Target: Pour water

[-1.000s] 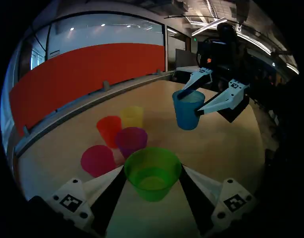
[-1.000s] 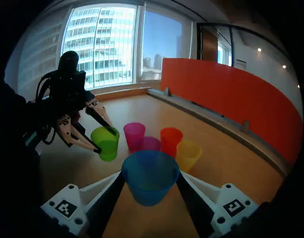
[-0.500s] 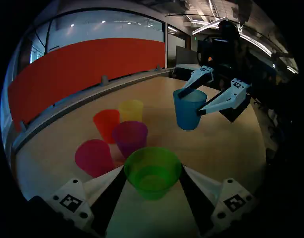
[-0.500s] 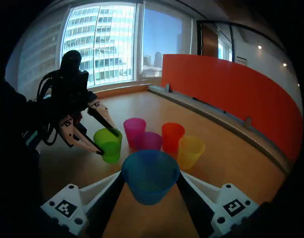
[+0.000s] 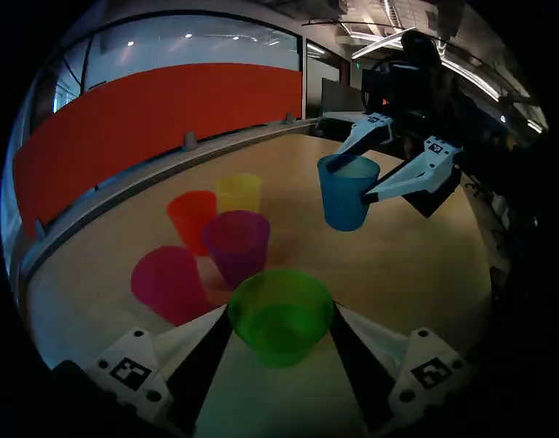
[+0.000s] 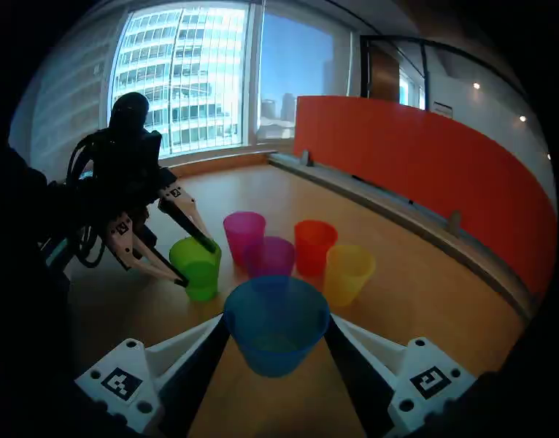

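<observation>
A green cup (image 5: 282, 315) is held upright between the fingers of my left gripper (image 5: 280, 328), which is shut on it, with a little liquid at its bottom. From the right gripper view the same green cup (image 6: 195, 267) hangs at the left in that gripper (image 6: 188, 263). My right gripper (image 6: 276, 343) is shut on a blue cup (image 6: 276, 323), also upright. The left gripper view shows that blue cup (image 5: 345, 192) raised above the table at the upper right, held by the right gripper (image 5: 351, 179). The two held cups are apart.
Four cups stand clustered on the wooden table (image 5: 396, 263): magenta (image 5: 166, 283), purple (image 5: 236, 245), orange (image 5: 192, 219) and yellow (image 5: 238, 193). An orange partition (image 5: 148, 117) runs along the table's far edge. Large windows (image 6: 184, 80) lie behind the left gripper.
Both held cups have risen slightly and stayed upright. The cluster of cups has shifted a little closer in both views. Neither grip has changed.
</observation>
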A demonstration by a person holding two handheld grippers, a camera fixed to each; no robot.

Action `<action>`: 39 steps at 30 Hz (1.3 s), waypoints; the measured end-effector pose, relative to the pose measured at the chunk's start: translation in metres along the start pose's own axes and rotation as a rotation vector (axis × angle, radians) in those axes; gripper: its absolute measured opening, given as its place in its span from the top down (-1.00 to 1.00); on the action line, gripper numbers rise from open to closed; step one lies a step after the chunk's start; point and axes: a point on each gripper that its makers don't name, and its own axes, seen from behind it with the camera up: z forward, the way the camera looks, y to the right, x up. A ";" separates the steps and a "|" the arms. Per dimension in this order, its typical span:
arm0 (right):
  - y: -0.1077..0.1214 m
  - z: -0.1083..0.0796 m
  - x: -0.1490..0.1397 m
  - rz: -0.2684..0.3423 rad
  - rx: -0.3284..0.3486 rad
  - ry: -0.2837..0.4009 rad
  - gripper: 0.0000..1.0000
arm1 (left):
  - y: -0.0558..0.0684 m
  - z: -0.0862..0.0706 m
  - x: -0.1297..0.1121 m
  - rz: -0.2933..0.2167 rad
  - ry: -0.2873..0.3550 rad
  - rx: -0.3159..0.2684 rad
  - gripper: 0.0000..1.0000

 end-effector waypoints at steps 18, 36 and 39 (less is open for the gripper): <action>-0.001 0.005 -0.010 0.001 -0.008 -0.011 -0.85 | -0.003 -0.002 -0.010 -0.014 -0.006 0.006 -0.78; -0.010 0.013 -0.030 0.005 0.001 -0.035 -0.85 | -0.005 -0.005 -0.020 -0.030 -0.044 0.013 -0.77; -0.012 0.016 -0.034 0.001 0.004 -0.041 -0.85 | -0.006 -0.007 -0.022 -0.017 -0.052 0.022 -0.78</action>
